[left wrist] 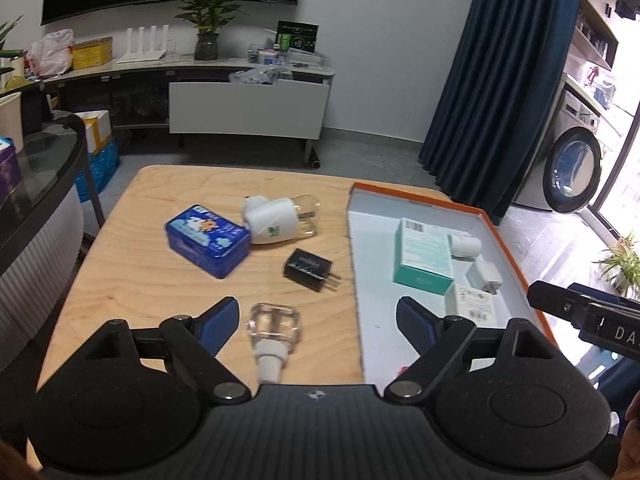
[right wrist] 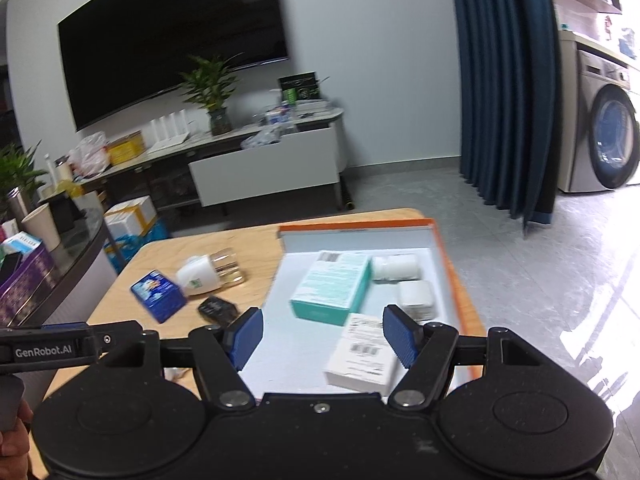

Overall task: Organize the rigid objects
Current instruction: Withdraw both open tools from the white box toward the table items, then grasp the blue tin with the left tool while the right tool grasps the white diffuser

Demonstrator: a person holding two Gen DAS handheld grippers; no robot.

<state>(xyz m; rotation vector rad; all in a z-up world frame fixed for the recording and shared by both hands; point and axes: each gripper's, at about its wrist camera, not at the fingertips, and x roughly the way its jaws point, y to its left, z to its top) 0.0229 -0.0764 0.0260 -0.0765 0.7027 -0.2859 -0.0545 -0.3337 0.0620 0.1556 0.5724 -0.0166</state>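
- Left wrist view: sorting is part done. The orange-rimmed tray (left wrist: 508, 240) fills the right half of the frame and holds a teal box (left wrist: 422, 256), a white bottle (left wrist: 465, 246), a white charger (left wrist: 485, 276) and a white labelled box (left wrist: 474, 304).
- Four things lie on the wooden table (left wrist: 132, 288), left of the tray: a blue tin (left wrist: 208, 240) and a white plug-in vaporizer (left wrist: 280, 218) at centre, a black adapter (left wrist: 309, 269) below them, and a clear refill bottle (left wrist: 272, 332) at lower centre.
- The left gripper (left wrist: 318, 320) is spread wide and empty. The refill bottle lies between its fingers, so I judge it the next pick: lower, close on the glass body, carry it right into the tray.
- Right wrist view: the right gripper (right wrist: 322, 340) is also wide apart and empty, hovering over the tray (right wrist: 452, 276), with the white labelled box (right wrist: 362, 356) between its fingers at lower centre. The teal box (right wrist: 332, 286) sits just above.
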